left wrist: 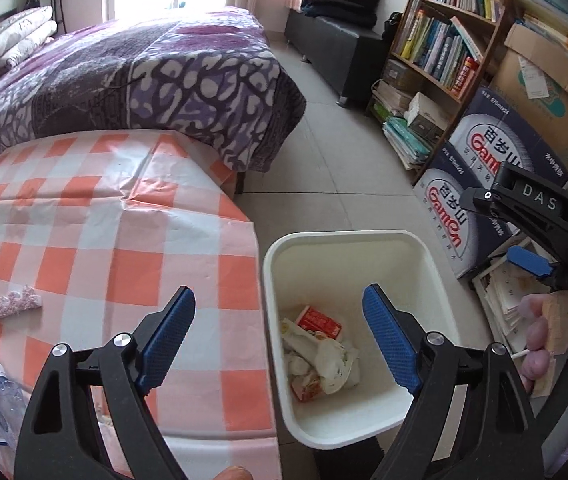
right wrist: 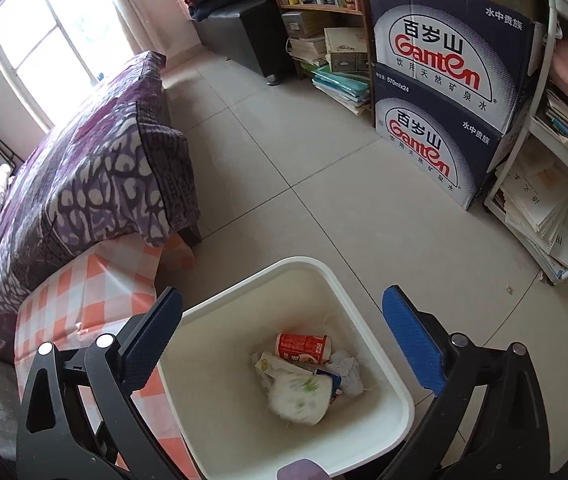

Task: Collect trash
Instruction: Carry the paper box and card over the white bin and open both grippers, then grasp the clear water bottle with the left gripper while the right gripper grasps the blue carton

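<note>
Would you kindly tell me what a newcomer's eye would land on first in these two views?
First the white bin on the tiled floor, holding a red carton and crumpled wrappers. Both the left gripper and right gripper hang open above it, empty. Beside it stands the orange-checked table, and two stacked Ganten boxes sit by the bookshelf.

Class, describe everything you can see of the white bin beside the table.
The white bin looks like smooth plastic: square, with rounded corners, a rolled rim and no lid. It stands upright on the tiled floor, beside the checked tablecloth. At its bottom lie a red carton, crumpled paper and a whitish wrapper.
</note>
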Tool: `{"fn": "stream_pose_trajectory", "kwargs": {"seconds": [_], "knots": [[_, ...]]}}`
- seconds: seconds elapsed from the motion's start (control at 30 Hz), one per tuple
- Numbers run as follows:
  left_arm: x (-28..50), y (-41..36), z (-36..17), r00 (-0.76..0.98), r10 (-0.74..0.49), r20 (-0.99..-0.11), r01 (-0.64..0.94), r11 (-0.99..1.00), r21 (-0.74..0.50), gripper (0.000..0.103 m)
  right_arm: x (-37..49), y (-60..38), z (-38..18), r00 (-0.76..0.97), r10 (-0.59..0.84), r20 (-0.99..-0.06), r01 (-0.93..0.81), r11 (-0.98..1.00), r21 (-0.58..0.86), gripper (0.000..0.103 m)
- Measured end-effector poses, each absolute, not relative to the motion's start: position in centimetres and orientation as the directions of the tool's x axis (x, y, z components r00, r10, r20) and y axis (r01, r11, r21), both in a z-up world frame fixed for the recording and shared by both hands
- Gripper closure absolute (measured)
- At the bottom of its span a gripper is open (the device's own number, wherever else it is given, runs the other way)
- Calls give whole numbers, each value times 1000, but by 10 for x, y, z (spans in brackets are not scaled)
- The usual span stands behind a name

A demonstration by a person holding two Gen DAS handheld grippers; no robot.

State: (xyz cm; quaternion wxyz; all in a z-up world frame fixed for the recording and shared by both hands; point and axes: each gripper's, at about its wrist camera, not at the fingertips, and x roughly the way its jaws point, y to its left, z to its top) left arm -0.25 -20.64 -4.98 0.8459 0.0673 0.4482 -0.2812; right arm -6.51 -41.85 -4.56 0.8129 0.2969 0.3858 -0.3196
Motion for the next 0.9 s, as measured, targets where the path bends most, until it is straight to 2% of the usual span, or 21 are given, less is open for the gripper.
{"fn": "stream_pose_trajectory", "kwargs": {"seconds": [0.2,0.53,0.67,0.9], "knots": [[12,-174,-55,518,-276,-810,439,898,-25,19,-38,-384,-48,456,-310,-834,708,694,129,7],[48,-91,-65,577,28,-816,209,961,180,19,-3,-330,-57,457,-229,-859,608,786,114,7],[55,-52,-72,517,146,-843,125,962,243,19,8,-310,-63,452,-179,-874,574,808,132,7],[46,8,-87,364,206,-908,29,972,232,19,25,-280,-68,452,-143,-880,529,837,136,7]]}}
